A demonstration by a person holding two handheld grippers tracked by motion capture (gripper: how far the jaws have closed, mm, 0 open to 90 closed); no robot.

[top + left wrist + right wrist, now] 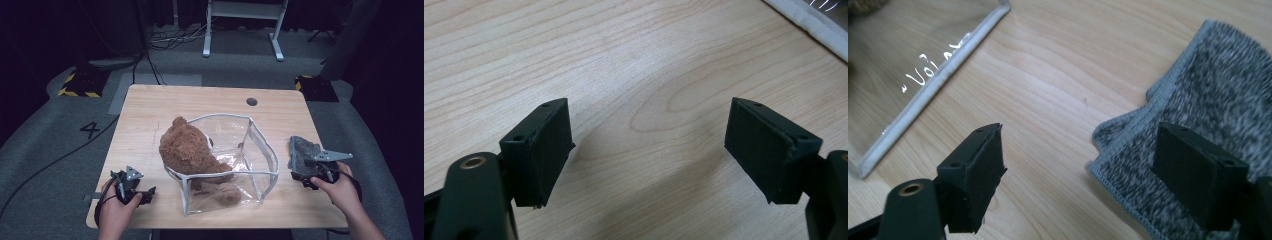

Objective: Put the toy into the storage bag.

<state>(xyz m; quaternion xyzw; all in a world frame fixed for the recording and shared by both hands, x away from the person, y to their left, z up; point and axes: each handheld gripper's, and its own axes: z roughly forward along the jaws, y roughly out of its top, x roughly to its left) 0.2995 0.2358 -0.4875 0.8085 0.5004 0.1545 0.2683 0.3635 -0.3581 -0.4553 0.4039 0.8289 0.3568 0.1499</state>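
Observation:
A brown teddy bear (187, 150) lies partly inside a clear plastic bag with white trim (260, 140) in the middle of the wooden table (150, 110). A folded grey cloth (301, 150) lies flat to the bag's right. My right gripper (311, 175) hangs low over the cloth's near end and stands open. In the right gripper view one pad is above the grey cloth (1208, 90) and the other above bare wood, with the bag's trim (938, 80) off to the left. My left gripper (142, 194) rests at the front left, open (649, 145) over bare wood.
A round cable hole (252, 101) sits near the table's far edge. On the floor beyond are cables, a white desk frame (240, 30) and yellow-striped bases (80, 85). Bare wood lies left of the bear and along the far side.

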